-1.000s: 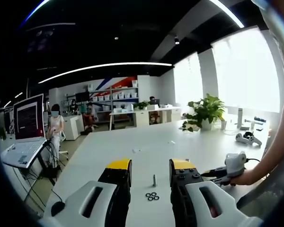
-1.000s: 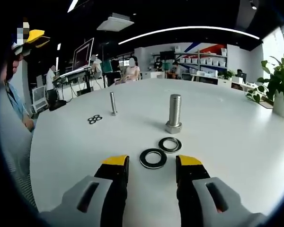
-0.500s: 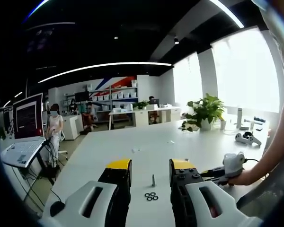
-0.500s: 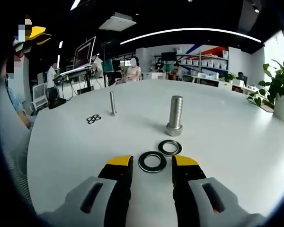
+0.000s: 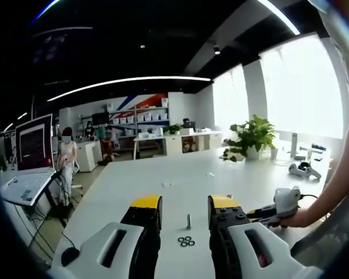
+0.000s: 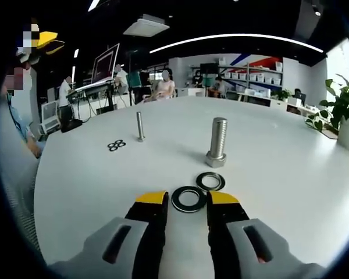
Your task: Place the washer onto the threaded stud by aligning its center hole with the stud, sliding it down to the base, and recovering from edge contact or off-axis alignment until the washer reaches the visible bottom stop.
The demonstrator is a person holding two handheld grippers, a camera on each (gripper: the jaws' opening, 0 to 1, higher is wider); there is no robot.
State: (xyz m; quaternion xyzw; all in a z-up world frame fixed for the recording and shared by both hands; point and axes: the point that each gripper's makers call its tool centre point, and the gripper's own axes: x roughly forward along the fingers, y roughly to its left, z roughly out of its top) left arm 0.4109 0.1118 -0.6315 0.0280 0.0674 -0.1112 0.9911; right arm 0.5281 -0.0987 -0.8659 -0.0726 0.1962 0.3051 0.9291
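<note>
The right gripper [image 6: 186,200] has eased forward, its jaws narrowing around the near dark flat steel washer [image 6: 188,198] on the white table [image 6: 279,168], not yet gripping; the large upright threaded stud [image 6: 217,141] stands beyond. The left gripper [image 5: 183,209] hovers part-open, empty

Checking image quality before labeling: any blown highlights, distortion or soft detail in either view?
Left gripper view: windows blown out white, fisheye bends the ceiling light strip, small washers tiny and soft. Right gripper view: evenly lit white table, large stud and nearest washer sharp, edges curved.
</note>
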